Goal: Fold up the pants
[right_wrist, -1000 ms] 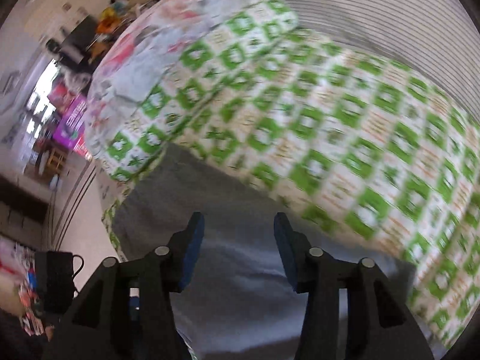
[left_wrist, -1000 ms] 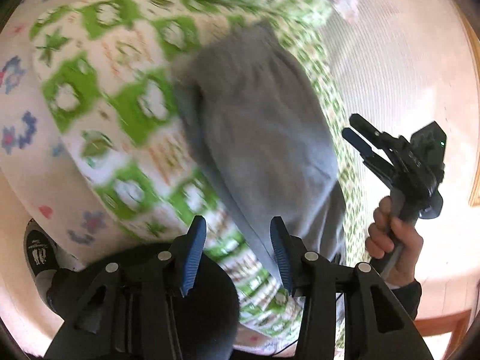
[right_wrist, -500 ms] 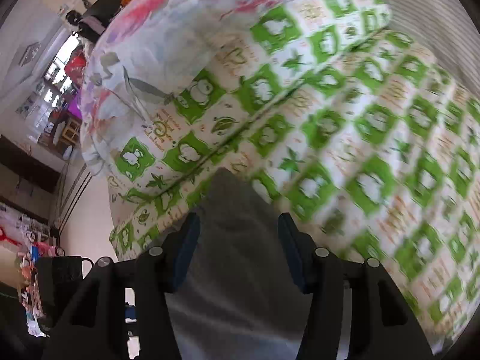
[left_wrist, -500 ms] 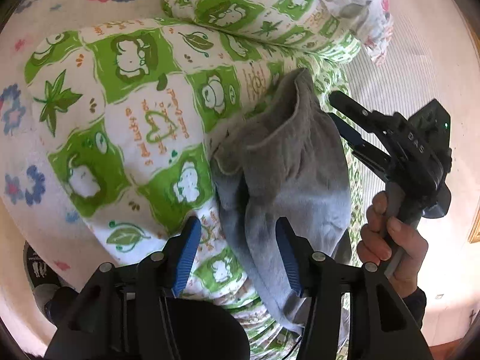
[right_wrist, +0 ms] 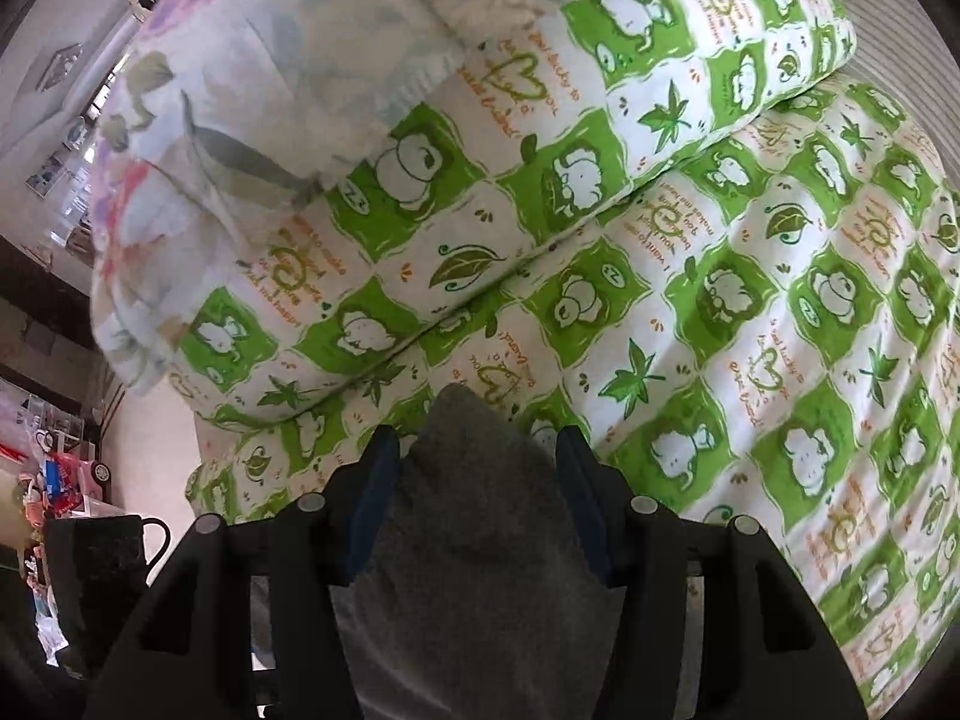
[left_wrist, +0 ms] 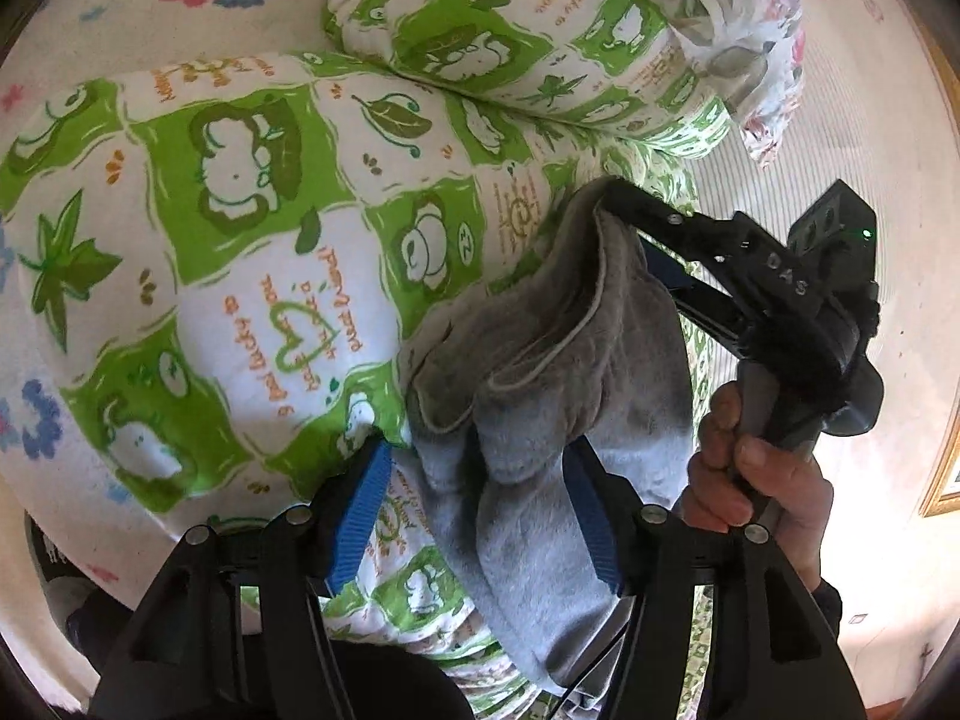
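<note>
Grey pants [left_wrist: 540, 360] lie bunched on a green-and-white quilt [left_wrist: 240, 240]. My left gripper [left_wrist: 474, 516] straddles their lower part. Its jaws are opening: the right pad [left_wrist: 591, 516] touches the cloth, while the left pad [left_wrist: 360, 516] stands clear of it. A hand [left_wrist: 756, 480] holds my right gripper [left_wrist: 630, 228] at the upper edge of the pants, with the hem draped against its top finger. In the right wrist view the pants [right_wrist: 474, 570] fill the gap of the right gripper [right_wrist: 477, 480], which is open and not squeezing them, above the quilt [right_wrist: 750, 330].
A folded quilt of the same print [left_wrist: 480, 30] and a floral sheet [left_wrist: 756, 30] lie beyond the pants. A striped mattress [left_wrist: 810, 150] shows at the right. A black bag [right_wrist: 96, 570] and room clutter lie beyond the bed's left edge. A shoe [left_wrist: 48, 546] is at lower left.
The pants went from a long flat strip to a bunched heap. My right gripper came in from the side to their upper edge. My left jaws spread wider and moved closer.
</note>
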A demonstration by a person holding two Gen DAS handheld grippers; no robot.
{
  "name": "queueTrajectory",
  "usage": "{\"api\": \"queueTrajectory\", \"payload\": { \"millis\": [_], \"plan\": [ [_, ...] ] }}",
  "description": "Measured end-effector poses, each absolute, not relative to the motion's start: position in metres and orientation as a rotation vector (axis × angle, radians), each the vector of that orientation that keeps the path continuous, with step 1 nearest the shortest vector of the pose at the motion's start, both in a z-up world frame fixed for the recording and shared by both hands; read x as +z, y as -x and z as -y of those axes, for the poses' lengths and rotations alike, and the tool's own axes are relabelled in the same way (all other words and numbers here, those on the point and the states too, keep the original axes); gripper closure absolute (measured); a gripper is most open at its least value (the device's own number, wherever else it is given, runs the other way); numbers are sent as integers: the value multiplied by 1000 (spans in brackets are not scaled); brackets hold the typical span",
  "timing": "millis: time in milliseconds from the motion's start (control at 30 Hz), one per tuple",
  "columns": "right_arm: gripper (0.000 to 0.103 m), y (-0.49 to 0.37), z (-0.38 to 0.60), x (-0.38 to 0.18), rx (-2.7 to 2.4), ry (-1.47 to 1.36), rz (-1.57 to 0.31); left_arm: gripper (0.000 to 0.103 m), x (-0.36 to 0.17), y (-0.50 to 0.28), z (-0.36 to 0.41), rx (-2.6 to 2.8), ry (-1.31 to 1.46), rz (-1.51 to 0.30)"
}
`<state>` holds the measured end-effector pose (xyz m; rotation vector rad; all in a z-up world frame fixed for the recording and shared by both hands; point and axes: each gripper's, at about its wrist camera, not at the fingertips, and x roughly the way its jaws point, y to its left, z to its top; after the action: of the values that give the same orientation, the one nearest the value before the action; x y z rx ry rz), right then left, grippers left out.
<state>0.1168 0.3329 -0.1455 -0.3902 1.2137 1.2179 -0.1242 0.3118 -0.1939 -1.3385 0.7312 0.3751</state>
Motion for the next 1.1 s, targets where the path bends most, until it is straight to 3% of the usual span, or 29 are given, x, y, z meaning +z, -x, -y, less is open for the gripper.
{"api": "queueTrajectory", "payload": {
  "millis": [100,133,167,233,400,567,1100],
  "plan": [
    [51,-113,-339,-154,1200,420,-1207,48,-190,118,-310,389,1277,-731],
    [57,-111,-339,-155,1194,427,-1201,69,-188,118,-309,399,1248,-735],
    [71,-109,-339,-156,1181,440,-1189,81,-186,116,-308,415,1207,-741],
    [81,-106,-336,-153,1173,449,-1175,88,-184,115,-311,392,1209,-726],
    [86,-105,-334,-123,1200,397,-1119,90,-166,122,-318,411,1161,-659],
    [86,-108,-345,-142,1162,382,-1171,90,-174,123,-319,413,1179,-701],
    [87,-123,-205,-50,1190,150,-1130,91,-63,93,-230,182,999,-639]
  ]
}}
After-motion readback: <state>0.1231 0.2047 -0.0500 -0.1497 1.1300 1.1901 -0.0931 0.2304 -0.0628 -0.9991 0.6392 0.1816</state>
